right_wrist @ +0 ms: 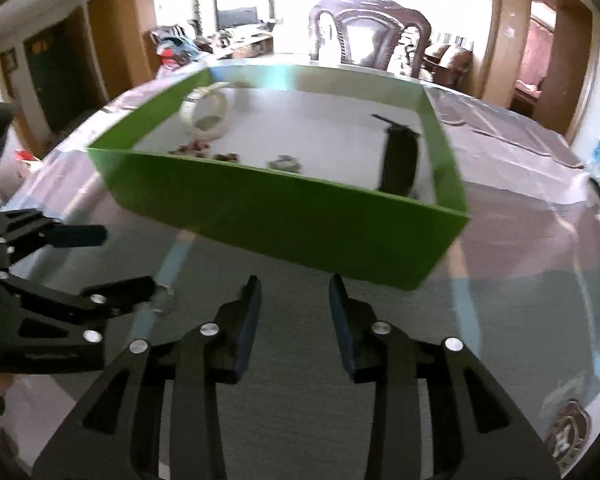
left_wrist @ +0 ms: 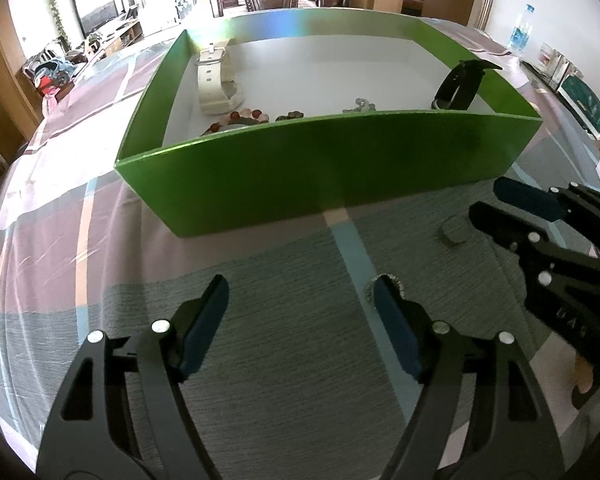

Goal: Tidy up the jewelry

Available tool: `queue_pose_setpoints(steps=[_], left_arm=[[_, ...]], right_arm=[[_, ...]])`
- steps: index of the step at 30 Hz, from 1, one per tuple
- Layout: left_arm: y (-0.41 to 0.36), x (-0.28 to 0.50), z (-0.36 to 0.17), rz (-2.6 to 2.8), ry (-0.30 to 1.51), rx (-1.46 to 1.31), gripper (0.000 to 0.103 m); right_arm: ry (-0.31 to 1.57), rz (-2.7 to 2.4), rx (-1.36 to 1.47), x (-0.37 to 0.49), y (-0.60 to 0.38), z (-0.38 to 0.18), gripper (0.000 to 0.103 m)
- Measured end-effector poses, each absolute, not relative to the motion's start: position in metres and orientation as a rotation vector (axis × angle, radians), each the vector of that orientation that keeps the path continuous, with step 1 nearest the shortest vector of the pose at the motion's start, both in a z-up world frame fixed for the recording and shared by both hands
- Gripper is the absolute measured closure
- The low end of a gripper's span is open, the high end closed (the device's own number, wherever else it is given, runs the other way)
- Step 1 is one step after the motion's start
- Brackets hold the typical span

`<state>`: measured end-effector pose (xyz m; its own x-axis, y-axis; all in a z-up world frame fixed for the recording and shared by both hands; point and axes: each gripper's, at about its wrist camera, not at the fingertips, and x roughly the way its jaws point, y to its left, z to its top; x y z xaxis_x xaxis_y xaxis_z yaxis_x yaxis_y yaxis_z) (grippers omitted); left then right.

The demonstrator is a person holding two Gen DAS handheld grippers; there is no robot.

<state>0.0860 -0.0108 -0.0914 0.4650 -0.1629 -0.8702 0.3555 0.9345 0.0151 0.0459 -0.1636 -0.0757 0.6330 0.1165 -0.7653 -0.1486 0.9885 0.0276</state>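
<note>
A green box (left_wrist: pixel 324 168) with a white floor stands on the table ahead; it also shows in the right wrist view (right_wrist: pixel 284 220). Inside lie a white watch (left_wrist: pixel 216 80), a black watch (left_wrist: pixel 458 84), a beaded bracelet (left_wrist: pixel 240 117) and small metal pieces (left_wrist: pixel 360 105). My left gripper (left_wrist: pixel 300 300) is open and empty above the cloth, in front of the box. A sparkly ring (left_wrist: pixel 392 282) lies on the cloth at its right fingertip. My right gripper (right_wrist: pixel 294 292) is open and empty, near the box's front wall. It shows at the right of the left wrist view (left_wrist: pixel 496 204).
A small round grey object (left_wrist: pixel 456 230) lies on the cloth near the right gripper. A dark round ornament (right_wrist: pixel 568 432) lies at the right table edge. A water bottle (left_wrist: pixel 520 32) and boxes (left_wrist: pixel 580 100) stand at the far right. A wooden chair (right_wrist: pixel 376 36) stands behind the table.
</note>
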Motion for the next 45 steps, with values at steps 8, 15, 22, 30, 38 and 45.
queue_pose_setpoints(steps=[8,15,22,30,38,45], left_arm=[[-0.01,0.085,-0.091,-0.327,1.037,0.206,0.027],[-0.018,0.078,-0.092,-0.376,1.031,0.234,0.027],[-0.026,0.074,-0.099,-0.376,1.036,0.267,0.027],[-0.011,0.084,-0.098,-0.256,1.029,0.224,0.026],[-0.013,0.083,-0.094,-0.235,0.963,0.186,0.026],[-0.018,0.084,-0.099,-0.235,0.974,0.187,0.027]], right_arm=[[0.931,0.139,0.02,0.053,-0.177,-0.087,0.067],[0.927,0.206,-0.038,0.049,-0.155,-0.093,0.065],[0.905,0.19,-0.072,0.048,-0.152,-0.092,0.077],[0.91,0.185,-0.067,0.048,-0.155,-0.092,0.077],[0.901,0.175,-0.049,0.051,-0.154,-0.094,0.075],[0.89,0.165,-0.058,0.049,-0.153,-0.095,0.075]])
